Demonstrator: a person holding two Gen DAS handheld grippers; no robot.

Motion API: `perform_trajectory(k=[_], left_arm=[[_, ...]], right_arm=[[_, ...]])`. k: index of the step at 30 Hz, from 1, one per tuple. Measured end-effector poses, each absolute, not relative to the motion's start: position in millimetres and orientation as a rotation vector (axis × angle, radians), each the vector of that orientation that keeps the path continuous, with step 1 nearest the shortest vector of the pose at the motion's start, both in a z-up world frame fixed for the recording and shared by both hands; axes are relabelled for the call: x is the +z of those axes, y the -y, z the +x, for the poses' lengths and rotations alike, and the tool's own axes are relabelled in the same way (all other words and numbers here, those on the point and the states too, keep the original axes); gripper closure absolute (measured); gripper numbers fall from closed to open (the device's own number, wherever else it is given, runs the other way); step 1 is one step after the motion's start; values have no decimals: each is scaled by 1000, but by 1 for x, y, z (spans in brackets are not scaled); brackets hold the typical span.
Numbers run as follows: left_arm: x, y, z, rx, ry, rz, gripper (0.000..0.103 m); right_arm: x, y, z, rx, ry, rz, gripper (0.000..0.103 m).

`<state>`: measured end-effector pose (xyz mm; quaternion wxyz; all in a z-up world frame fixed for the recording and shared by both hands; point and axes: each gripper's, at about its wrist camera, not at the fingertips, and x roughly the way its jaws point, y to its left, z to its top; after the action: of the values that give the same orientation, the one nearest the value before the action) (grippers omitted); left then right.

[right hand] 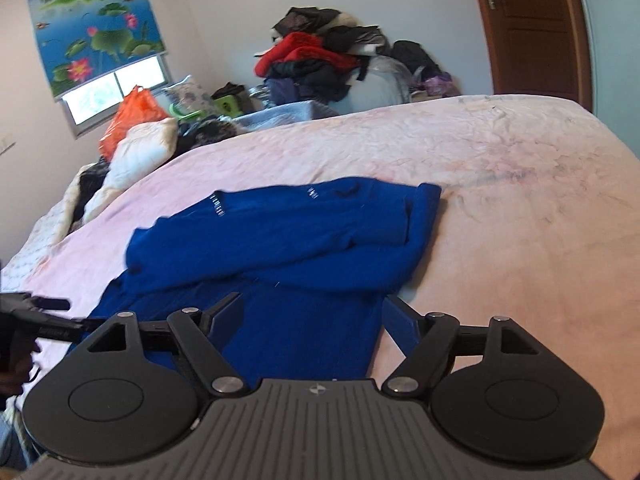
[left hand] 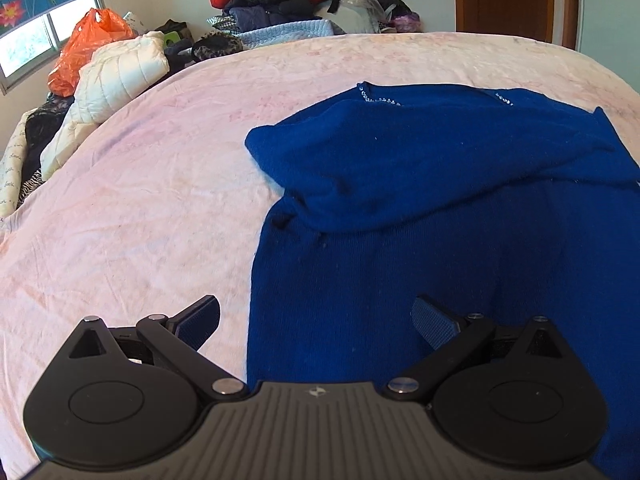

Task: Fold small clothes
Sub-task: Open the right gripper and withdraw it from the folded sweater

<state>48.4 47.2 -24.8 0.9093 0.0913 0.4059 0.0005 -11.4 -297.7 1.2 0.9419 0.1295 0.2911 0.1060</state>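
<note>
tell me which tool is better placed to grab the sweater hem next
Right, probably. The right tool hangs open with the blue sweater between its fingers; the left tool straddles the sweater's edge, one finger over the pink bedspread.

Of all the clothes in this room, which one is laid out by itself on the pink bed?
The blue sweater; the other clothes sit heaped in a pile beyond the far edge of the bed.

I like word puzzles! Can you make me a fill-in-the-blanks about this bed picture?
1. The sweater on the bed is ____.
2. The plastic bag by the window is ____.
3. Both jaws of the right hand-held gripper stand ____.
4. The door is made of ____.

Missing words: blue; orange; open; wood
</note>
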Motion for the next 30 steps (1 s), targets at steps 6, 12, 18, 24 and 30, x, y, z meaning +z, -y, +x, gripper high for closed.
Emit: perform_trajectory(k=[6,12,18,24,30], left_arm=[[-27,-45,35,-8,-859,183,0],[-27,-37,25,-15,-860,191,0],[-35,-26,17,-22,-885,207,0],[-50,-31,14,-17,-941,107,0],[-54,-38,10,-1,-934,17,0]], right_arm=[[-16,296,-51,240,-607,422,21],[-39,264,-69,269,-653,452,19],[-45,222,-70,255,-710,367,4],[-49,193,-64,127,-771,283,1],[-57,169,-63,36,-759,168,0]])
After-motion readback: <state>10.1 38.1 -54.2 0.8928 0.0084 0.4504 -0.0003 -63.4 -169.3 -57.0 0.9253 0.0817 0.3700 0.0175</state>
